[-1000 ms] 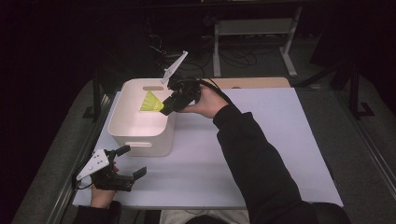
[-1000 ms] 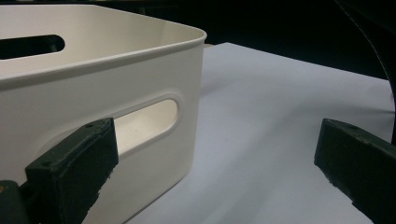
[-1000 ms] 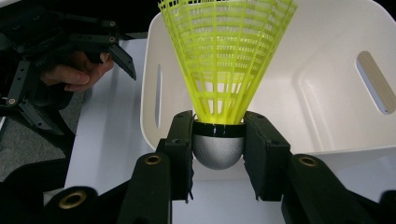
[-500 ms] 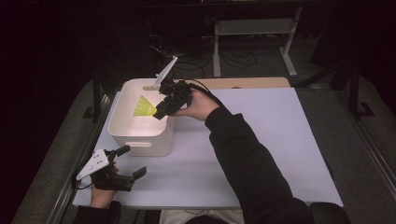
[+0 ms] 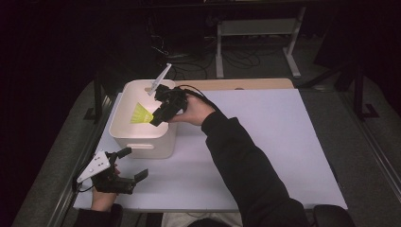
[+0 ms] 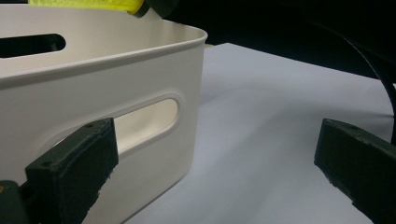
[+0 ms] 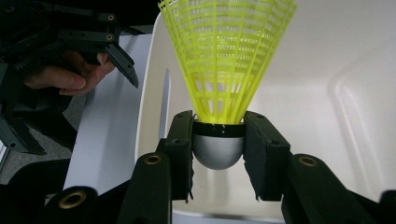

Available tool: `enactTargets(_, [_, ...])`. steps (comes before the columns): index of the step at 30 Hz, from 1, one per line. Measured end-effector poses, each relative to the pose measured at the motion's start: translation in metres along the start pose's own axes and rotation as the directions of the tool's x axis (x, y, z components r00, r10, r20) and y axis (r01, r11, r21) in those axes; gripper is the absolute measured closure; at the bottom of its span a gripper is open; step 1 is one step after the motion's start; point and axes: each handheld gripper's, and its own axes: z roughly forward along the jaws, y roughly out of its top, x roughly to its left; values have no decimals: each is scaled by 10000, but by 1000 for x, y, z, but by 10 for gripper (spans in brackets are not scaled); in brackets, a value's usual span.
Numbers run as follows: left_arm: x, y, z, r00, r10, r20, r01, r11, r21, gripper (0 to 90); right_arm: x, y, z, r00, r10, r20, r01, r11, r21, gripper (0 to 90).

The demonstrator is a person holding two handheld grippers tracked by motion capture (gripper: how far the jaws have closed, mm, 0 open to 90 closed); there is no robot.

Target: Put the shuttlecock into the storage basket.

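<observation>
At the near edge of the bench (image 5: 265,161), around seven o'clock in the high view, the left claw (image 5: 135,165) rested in the person's left hand (image 5: 101,196) with its jaws standing wide apart and nothing between them. In the left gripper view those jaws framed the near wall of the white bin (image 6: 107,107), its slot handle showing just past the jaw at nine o'clock; the bin did not lie between the pads.

Farther in, toward ten o'clock from the bench's middle, the white bin (image 5: 156,142) sat on the pale bench top. The right hand (image 5: 191,111) held the right claw (image 5: 155,120) over the bin's open top, at its right rim, pointing down and toward nine o'clock. That claw was closed on a yellow shuttlecock (image 5: 141,114), pinching its rounded silver cork. In the right gripper view the right claw (image 7: 218,147) had a pad pressed to each side of the cork, and the shuttlecock (image 7: 226,56) flared upward toward twelve o'clock, its mesh skirt over the bin's pale interior, clear of the floor.

Beyond the bench, at twelve o'clock, a metal frame (image 5: 257,33) stood in the dark.
</observation>
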Motion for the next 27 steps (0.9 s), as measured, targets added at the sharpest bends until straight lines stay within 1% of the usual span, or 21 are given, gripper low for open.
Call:
enactTargets(4, [0, 0, 0, 10000, -4, -3, 4, 10000, -1, 0, 0, 0, 4, 10000, 13, -78, -13, 10000, 38, 635])
enactTargets(6, [0, 0, 0, 10000, 1, -11, -1, 10000, -1, 0, 0, -1, 9, 9999, -7, -131, 9, 9999, 147, 635])
enactTargets(12, [0, 0, 0, 10000, -5, -3, 5, 10000, -13, 0, 0, 0, 15, 9997, -26, -223, 30, 9998, 214, 635])
enactTargets(23, [0, 0, -1, 10000, 11, -3, -11, 10000, -7, 0, -2, -2, 25, 9993, 87, -369, -75, 9994, 323, 632])
enactTargets(25, [0, 0, -1, 10000, 20, -5, -20, 10000, -10, 0, -3, -2, 25, 9991, 124, -406, -112, 9995, 303, 620])
enactTargets(27, [0, 0, -1, 10000, 12, -4, -12, 10000, -9, 0, -3, -3, 23, 9991, 225, -354, -219, 9996, 176, 532])
